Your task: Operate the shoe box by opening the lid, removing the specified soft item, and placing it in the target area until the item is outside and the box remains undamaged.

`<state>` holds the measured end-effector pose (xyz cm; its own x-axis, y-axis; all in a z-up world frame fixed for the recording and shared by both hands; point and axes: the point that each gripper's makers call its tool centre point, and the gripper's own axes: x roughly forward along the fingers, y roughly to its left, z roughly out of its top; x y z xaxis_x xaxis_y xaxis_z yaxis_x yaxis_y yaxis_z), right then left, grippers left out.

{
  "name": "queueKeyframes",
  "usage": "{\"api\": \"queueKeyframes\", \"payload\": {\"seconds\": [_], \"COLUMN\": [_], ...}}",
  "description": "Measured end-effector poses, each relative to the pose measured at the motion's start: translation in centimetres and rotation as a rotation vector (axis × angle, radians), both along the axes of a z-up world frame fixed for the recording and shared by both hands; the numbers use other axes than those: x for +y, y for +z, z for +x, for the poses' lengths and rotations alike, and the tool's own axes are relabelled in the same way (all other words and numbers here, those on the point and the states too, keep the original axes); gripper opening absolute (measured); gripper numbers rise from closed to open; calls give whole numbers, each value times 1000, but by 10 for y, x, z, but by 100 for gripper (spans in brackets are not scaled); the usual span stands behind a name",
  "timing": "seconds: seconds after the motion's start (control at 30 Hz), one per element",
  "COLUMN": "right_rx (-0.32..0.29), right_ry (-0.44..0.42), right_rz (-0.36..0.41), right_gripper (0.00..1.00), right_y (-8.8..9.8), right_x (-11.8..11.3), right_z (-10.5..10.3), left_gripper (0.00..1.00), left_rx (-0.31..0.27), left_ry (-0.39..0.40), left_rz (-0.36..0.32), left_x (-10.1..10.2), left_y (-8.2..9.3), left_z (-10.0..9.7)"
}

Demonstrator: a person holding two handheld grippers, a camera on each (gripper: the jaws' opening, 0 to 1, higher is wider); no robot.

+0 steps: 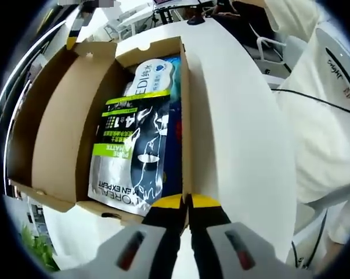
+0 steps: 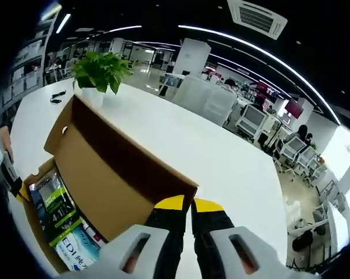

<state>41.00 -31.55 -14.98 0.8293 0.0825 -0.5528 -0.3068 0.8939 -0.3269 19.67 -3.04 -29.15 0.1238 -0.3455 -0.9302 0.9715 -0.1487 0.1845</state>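
1. The shoe box point(image 1: 99, 122) sits open on the desk point(image 1: 238, 133), lid point(image 2: 122, 168) up; the soft packets point(image 1: 134, 157) are inside, not yet removed
2. My left gripper point(image 1: 186, 203) pinches the box's front wall; my right gripper point(image 2: 189, 204) is closed on the lid edge
3. A plant point(image 2: 99, 70) stands well apart

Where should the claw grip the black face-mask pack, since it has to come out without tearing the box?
Grip the black pack by its silver bottom edge nearest the left claw, coming from above. It lies flat on top in the open box, and that edge is thin and clear of the walls.
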Motion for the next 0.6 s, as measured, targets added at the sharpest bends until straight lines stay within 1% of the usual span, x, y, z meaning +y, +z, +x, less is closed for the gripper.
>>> {"api": "queueKeyframes", "payload": {"seconds": [0.03, 0.13, 0.3, 0.47, 0.6], "right_rx": [4, 8, 8, 27, 46], "right_ry": [1, 17, 20, 10, 10], "right_rz": [-1, -44, -71, -71, -104], "right_gripper": [1, 0, 1, 1, 0], "right_y": [-1, -8, -20, -29, -40], "right_x": [0, 2, 2, 0, -1], "right_z": [1, -1, 2, 16, 28], "left_gripper": [2, 2, 2, 2, 2], "left_rx": [4, 14, 21, 31, 38], "left_ry": [1, 2, 13, 3, 4], "left_rz": [2, -1, -3, -3, -8], "left_x": [0, 0, 0, 0, 0], "left_y": [0, 0, 0, 0, -1], "left_z": [0, 0, -1, -1, -1]}}
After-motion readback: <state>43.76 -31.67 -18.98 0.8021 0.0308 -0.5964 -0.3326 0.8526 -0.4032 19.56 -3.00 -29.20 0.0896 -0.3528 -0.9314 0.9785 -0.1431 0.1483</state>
